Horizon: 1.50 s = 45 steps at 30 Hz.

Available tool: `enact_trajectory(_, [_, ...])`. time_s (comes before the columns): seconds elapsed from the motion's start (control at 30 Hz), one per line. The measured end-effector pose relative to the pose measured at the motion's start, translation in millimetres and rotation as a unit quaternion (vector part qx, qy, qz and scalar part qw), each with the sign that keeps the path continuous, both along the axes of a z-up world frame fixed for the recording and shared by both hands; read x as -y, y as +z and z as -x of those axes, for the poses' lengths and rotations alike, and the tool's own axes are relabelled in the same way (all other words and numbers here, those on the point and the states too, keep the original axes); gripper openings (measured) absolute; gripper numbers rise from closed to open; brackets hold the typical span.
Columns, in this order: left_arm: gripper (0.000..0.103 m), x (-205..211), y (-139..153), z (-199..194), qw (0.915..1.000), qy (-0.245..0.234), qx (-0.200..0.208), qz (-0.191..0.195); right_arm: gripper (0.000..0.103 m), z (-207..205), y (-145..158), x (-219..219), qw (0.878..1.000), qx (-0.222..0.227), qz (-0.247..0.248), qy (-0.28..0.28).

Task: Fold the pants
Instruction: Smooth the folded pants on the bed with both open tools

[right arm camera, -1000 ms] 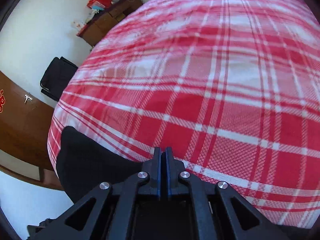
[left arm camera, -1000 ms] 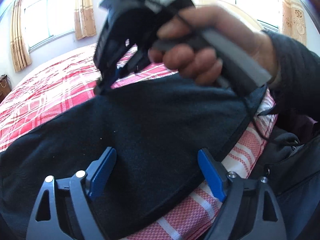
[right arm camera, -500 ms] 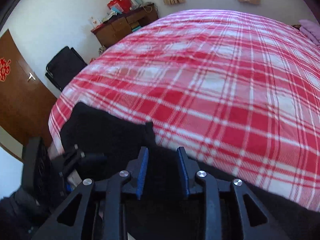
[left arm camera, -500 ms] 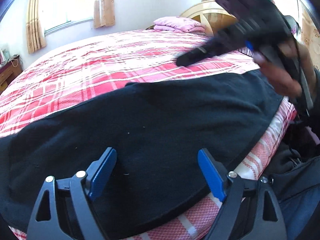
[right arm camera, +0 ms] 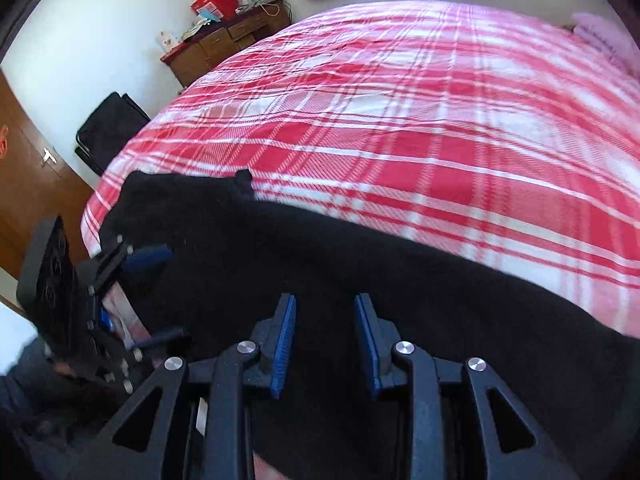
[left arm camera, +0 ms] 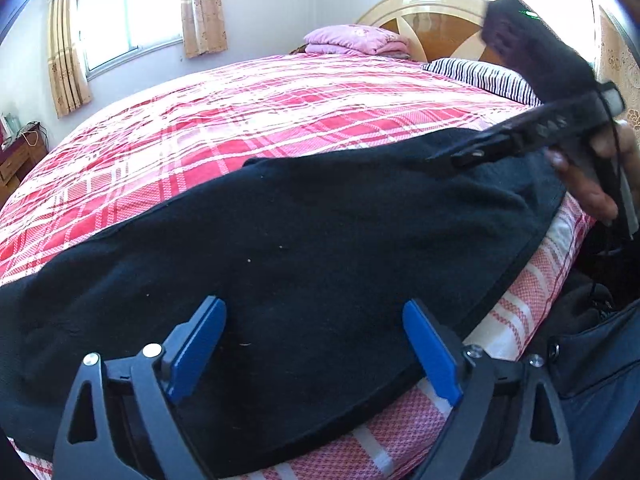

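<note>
The black pants lie flat along the near edge of the bed, folded lengthwise. They also show in the right wrist view. My left gripper is wide open and empty, just above the pants near one end. My right gripper is partly open and empty, above the middle of the pants. The right gripper also shows in the left wrist view, held over the far end of the pants. The left gripper shows at the left of the right wrist view, open.
The bed has a red and white plaid cover. A pink folded blanket and a striped pillow lie by the headboard. A wooden dresser, a black chair and a brown door stand beyond the bed.
My right gripper has opened, let go of the pants and drawn back above them. The pants now lie flat on the bed. My left gripper stays open.
</note>
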State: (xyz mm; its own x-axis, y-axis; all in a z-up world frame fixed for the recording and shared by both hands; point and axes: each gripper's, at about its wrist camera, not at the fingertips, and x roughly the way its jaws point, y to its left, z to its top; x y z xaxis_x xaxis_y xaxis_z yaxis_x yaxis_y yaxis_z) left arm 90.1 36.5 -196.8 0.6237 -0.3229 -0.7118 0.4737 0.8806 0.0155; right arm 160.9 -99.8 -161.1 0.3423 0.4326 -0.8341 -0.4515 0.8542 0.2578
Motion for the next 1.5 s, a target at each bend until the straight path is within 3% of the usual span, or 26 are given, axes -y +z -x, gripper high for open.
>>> enact_trajectory(0.23, [0.099, 10.4, -3.9, -2.9, 1.0, -0.002, 0.003, -0.006, 0.047, 34.9, -7.2, 17.1, 0.996, 0.037, 0.081, 0.006])
enact_trajectory(0.47, [0.1, 12.1, -4.3, -4.8, 0.9999, 0.002, -0.001, -0.011, 0.058, 41.6, -14.2, 19.7, 0.995, 0.055, 0.079, 0.02])
enact_trajectory(0.67, [0.1, -3.0, -2.2, -6.6, 0.9992, 0.028, -0.007, -0.026, 0.058, 43.2, -14.7, 19.3, 0.995, 0.056, 0.082, 0.017])
enact_trajectory(0.87, [0.1, -13.2, -0.2, -6.3, 0.9992, 0.039, -0.007, -0.006, 0.058, 45.8, -7.7, 32.1, 0.997, 0.051, 0.061, -0.005])
enact_trajectory(1.07, [0.1, -14.8, 5.0, -10.6, 0.9985, 0.054, -0.009, -0.001, 0.058, 50.5, 19.2, 96.5, 0.989, 0.081, 0.069, -0.099])
enact_trajectory(1.13, [0.1, -14.3, -1.8, -14.1, 0.998, 0.059, -0.023, -0.004, 0.058, 53.4, 23.9, 129.7, 0.984, 0.084, 0.079, -0.134])
enact_trajectory(1.27, [0.103, -7.4, -4.5, -13.4, 0.998, 0.058, -0.013, -0.022, 0.058, 57.1, 29.2, 201.7, 0.974, 0.081, 0.064, -0.203])
enact_trajectory(1.37, [0.103, -7.8, -4.0, -14.1, 0.9978, 0.062, -0.017, -0.018, 0.058, 59.4, 36.6, 267.9, 0.96, 0.084, 0.01, -0.265])
enact_trajectory(1.5, [0.103, -7.4, -4.3, -13.3, 0.9975, 0.065, -0.017, -0.02, 0.058, 65.7, 47.2, 348.0, 0.929, 0.073, -0.067, -0.356])
